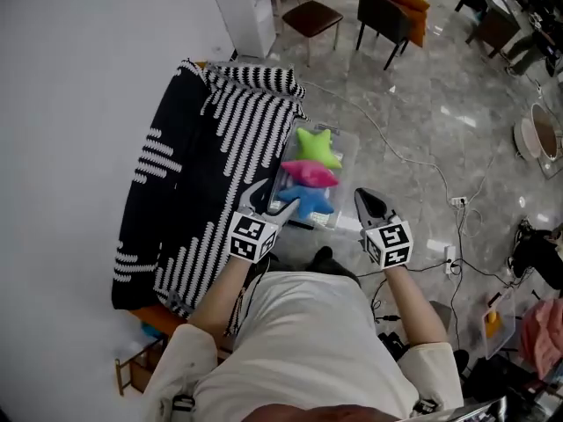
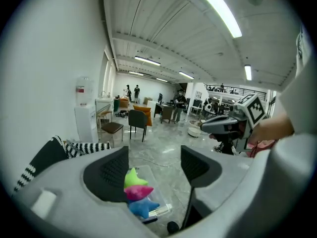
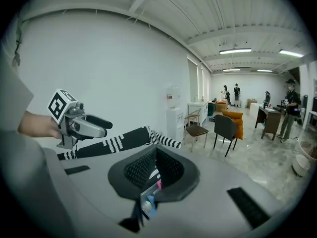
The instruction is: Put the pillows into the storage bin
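Grey marble floor [image 1: 422,104] fills most of the head view, with a white wall on the left side. Beside this wall, a black-and-white striped blanket [image 1: 211,174] hangs over a low piece of furniture. Just to the right of the blanket, a clear plastic storage bin [image 1: 346,176] stands on the floor. Three star-shaped pillows lie inside it in one row: the green pillow [image 1: 317,146] is farthest from the person, the pink pillow [image 1: 308,173] is in the middle, and the blue pillow [image 1: 308,199] is nearest.

Both tools are held in the air above the near end of the bin. The left hand-held gripper [image 1: 273,199] has its jaws well apart, with nothing clamped between them; its own view looks down at the three pillows in the bin. The right hand-held gripper [image 1: 368,199] has its jaws together and carries nothing. A white cable [image 1: 413,161] runs across the floor to the right of the bin.
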